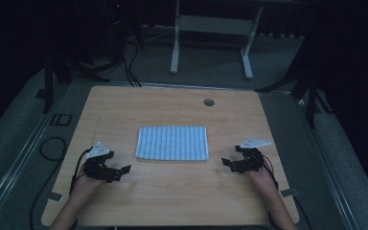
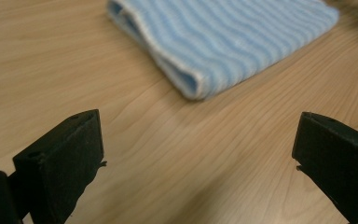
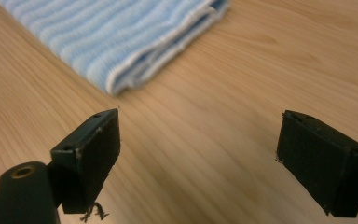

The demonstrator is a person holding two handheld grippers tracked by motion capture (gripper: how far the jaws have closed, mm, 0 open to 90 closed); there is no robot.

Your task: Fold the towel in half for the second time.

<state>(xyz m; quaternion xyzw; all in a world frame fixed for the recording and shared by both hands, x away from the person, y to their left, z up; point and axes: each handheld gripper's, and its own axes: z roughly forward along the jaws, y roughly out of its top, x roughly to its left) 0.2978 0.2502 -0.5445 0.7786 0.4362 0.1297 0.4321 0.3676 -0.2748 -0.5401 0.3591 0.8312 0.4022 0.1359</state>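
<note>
A folded blue-and-white striped towel (image 1: 172,143) lies flat at the middle of the wooden table (image 1: 172,201). My left gripper (image 1: 120,171) rests low over the table, left of the towel's near left corner, open and holding nothing. In the left gripper view the towel (image 2: 223,42) lies ahead beyond the wide-apart jaws of the left gripper (image 2: 198,154). My right gripper (image 1: 228,164) sits right of the towel's near right corner, also open. In the right gripper view the towel (image 3: 116,37) is ahead to the left of the right gripper (image 3: 198,149).
A round cable hole (image 1: 209,102) is in the table near its far edge. Bare wood surrounds the towel. Beyond the table stand a white desk frame (image 1: 211,33) and dark stands with cables on a grey floor.
</note>
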